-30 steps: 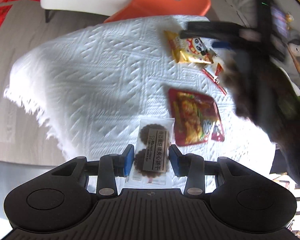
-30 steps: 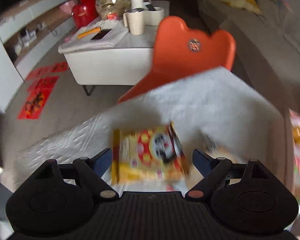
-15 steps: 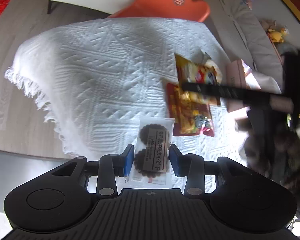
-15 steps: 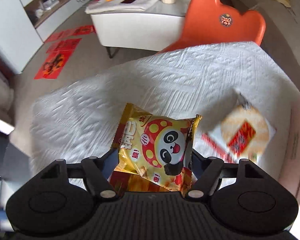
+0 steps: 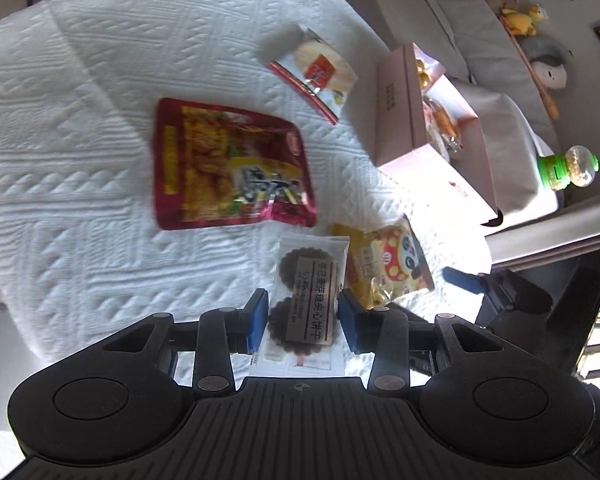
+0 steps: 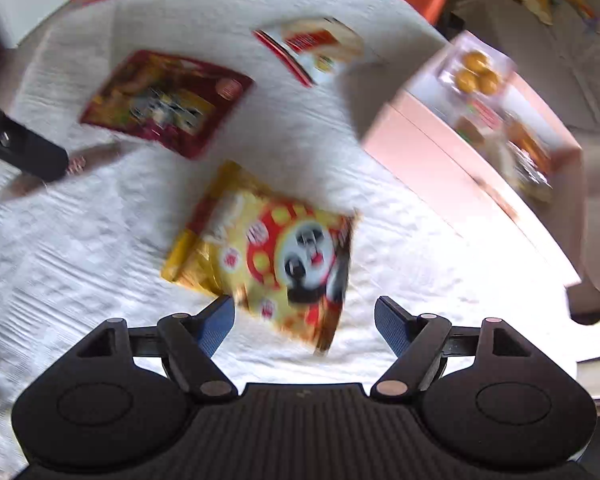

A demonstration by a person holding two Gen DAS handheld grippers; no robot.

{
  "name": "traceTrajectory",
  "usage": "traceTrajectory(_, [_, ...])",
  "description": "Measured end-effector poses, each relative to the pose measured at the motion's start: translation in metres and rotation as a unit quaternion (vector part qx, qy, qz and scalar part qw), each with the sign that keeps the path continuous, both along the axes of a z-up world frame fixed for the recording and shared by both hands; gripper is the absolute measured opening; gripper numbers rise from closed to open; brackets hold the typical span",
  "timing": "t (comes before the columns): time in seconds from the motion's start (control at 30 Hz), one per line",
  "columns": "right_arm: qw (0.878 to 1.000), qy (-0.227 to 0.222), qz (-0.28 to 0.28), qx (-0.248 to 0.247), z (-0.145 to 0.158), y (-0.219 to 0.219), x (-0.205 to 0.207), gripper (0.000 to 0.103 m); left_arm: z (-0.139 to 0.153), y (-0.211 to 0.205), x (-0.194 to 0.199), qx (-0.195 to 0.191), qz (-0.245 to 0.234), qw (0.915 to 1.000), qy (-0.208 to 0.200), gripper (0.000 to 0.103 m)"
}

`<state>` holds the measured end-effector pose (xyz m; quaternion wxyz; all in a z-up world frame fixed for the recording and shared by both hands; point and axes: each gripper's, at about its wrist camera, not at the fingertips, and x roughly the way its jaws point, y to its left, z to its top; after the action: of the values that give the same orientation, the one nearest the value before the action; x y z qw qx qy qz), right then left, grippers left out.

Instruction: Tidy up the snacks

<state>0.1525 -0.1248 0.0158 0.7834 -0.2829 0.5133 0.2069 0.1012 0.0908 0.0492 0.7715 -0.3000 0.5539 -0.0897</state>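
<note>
Dropped now, the panda bag point(image 6: 268, 256) is lying slanted under the wide-open right gripper point(image 6: 304, 320). Left gripper point(image 5: 303, 320) is squeezing the cookie pack point(image 5: 306, 304), pointing straight ahead.

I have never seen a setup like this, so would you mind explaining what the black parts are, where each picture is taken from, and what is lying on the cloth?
No robot here: a person holds a two-finger gripper in each hand, each carrying a fisheye camera looking along its fingers. The left gripper is shut on a chocolate biscuit pack. The right gripper stands open, with the yellow panda snack bag just ahead of it. On the white tablecloth lie a red snack pouch and a rice cracker packet, beside a pink box already holding snacks.
</note>
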Motion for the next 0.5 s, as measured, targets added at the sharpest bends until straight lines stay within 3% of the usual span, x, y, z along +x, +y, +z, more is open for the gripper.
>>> traceTrajectory(0.07, [0.998, -0.044, -0.016, -0.039, -0.004, -0.014, -0.001, 0.077, 0.001, -0.008, 0.004, 0.008, 0.006, 0.9999, 0.001, 0.044])
traceTrajectory(0.13, [0.997, -0.061, -0.043, -0.031, 0.004, -0.031, 0.002, 0.077, 0.001, -0.013, 0.008, 0.021, 0.018, 0.9996, 0.006, 0.044])
traceTrajectory(0.2, [0.996, -0.026, -0.083, 0.033, 0.018, -0.046, 0.01, 0.077, 0.0, -0.014, 0.01, 0.042, 0.035, 0.9984, 0.015, 0.041])
traceTrajectory(0.27, [0.983, 0.044, -0.141, 0.11, 0.025, -0.056, 0.021, 0.077, 0.0, -0.014, 0.013, 0.068, 0.049, 0.9963, 0.019, 0.037])
traceTrajectory(0.3, [0.971, 0.083, -0.171, 0.146, 0.024, -0.058, 0.024, 0.077, 0.002, -0.013, 0.013, 0.084, 0.054, 0.9948, 0.021, 0.022])
traceTrajectory(0.33, [0.952, 0.128, -0.206, 0.187, 0.018, -0.056, 0.025, 0.077, 0.004, -0.012, 0.013, 0.098, 0.059, 0.9931, 0.023, 0.015])
traceTrajectory(0.4, [0.925, 0.182, -0.231, 0.239, 0.008, -0.041, 0.027, 0.077, 0.008, -0.006, 0.012, 0.11, 0.072, 0.9911, 0.025, 0.015])
traceTrajectory(0.5, [0.931, 0.141, -0.249, 0.226, 0.006, -0.013, 0.038, 0.077, 0.013, -0.001, 0.012, 0.1, 0.069, 0.9922, 0.025, 0.015])
